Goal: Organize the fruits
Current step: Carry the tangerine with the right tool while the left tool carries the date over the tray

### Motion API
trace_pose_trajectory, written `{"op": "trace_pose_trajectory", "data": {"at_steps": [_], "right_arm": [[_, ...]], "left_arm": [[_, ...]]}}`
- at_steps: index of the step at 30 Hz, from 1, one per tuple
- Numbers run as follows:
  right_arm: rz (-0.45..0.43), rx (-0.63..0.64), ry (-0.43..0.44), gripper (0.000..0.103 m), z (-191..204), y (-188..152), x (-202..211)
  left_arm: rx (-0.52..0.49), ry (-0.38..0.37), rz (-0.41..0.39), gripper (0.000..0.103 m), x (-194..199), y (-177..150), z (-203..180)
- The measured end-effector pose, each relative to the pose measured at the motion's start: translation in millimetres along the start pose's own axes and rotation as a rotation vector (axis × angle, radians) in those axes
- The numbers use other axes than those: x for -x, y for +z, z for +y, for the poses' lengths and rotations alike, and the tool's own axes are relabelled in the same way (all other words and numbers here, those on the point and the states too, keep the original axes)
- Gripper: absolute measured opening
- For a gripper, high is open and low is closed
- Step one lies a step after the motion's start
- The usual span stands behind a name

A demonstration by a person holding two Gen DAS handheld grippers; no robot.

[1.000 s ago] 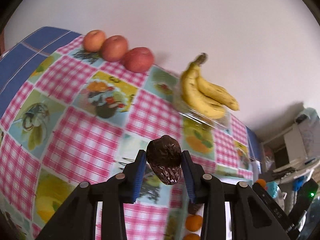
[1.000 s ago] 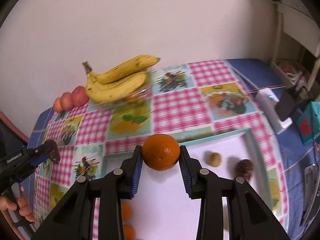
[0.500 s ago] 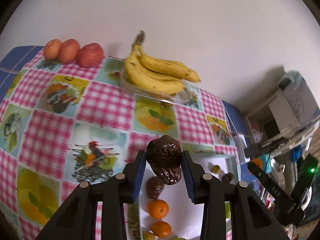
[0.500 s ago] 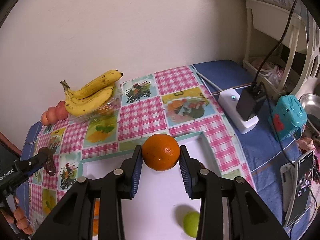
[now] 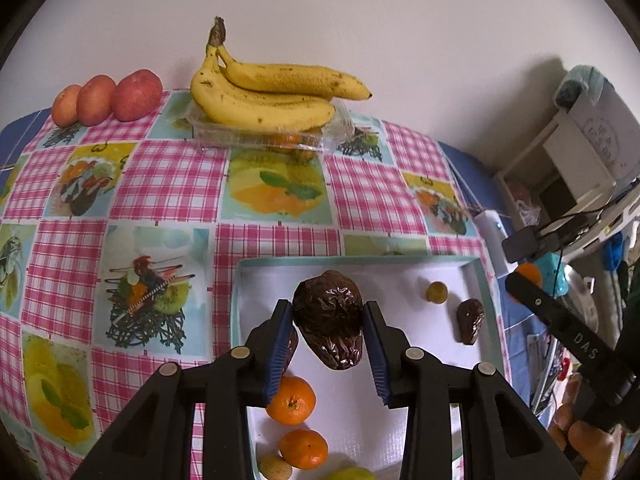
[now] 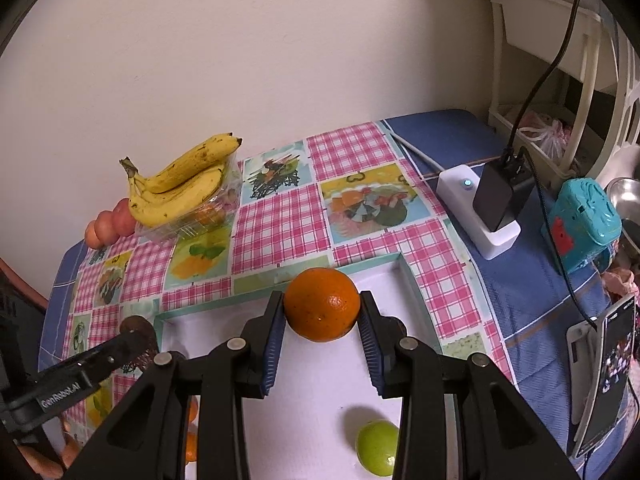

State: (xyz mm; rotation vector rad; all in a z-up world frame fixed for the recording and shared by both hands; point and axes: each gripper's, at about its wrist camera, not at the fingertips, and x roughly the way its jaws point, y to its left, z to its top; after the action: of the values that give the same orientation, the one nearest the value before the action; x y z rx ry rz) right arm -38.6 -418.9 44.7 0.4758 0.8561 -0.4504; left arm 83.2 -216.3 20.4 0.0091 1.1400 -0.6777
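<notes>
My left gripper [image 5: 328, 330] is shut on a wrinkled dark brown date [image 5: 329, 318], held above the white tray [image 5: 404, 276]. On that tray lie two small oranges [image 5: 291, 399], another date [image 5: 470, 320], a small yellow-green fruit [image 5: 436, 292] and a green fruit at the bottom edge. My right gripper [image 6: 322, 316] is shut on an orange [image 6: 322, 304] over the tray's far right corner [image 6: 394, 266]. A green fruit [image 6: 378, 453] lies below it. The left gripper with its date [image 6: 134, 326] shows at the left.
A banana bunch [image 5: 264, 96] rests on a clear plastic box at the back of the checked tablecloth. Beside it stand three red apples [image 5: 108, 98]. To the right are a white power strip with a black charger [image 6: 494, 204], a teal box [image 6: 582, 226] and a phone [image 6: 604, 376].
The left gripper has swung right and forward with the date, from over the tablecloth to above the tray. The right gripper has moved right with the orange toward the tray's far right corner.
</notes>
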Motion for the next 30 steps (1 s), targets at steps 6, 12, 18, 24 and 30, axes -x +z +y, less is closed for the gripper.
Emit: {"op": "trace_pose_trajectory", "data": {"at_steps": [6, 12, 18, 24, 30], "right_arm": [[0.091, -0.006, 0.001, 0.038, -3.1, -11.7, -28.4], [0.167, 0.003, -0.006, 0.038, -2.2, -24.2, -53.0], [0.216, 0.004, -0.019, 0.038, -2.7, -33.4, -68.3], [0.24, -0.001, -0.025, 0.038, -3.6, -37.6, -75.2], [0.245, -0.007, -0.03, 0.038, -4.6, -38.6, -77.6]], "left_arm": [[0.001, 0.027, 0.059, 0.038, -21.5, -8.5, 1.2], [-0.016, 0.041, 0.091, 0.038, -35.2, -15.7, -2.0], [-0.026, 0.043, 0.093, 0.038, -36.3, -14.6, -5.4], [-0.013, 0.04, 0.089, 0.039, -34.9, -13.4, -2.5], [0.003, 0.048, 0.083, 0.039, -33.6, -12.8, -0.3]]}}
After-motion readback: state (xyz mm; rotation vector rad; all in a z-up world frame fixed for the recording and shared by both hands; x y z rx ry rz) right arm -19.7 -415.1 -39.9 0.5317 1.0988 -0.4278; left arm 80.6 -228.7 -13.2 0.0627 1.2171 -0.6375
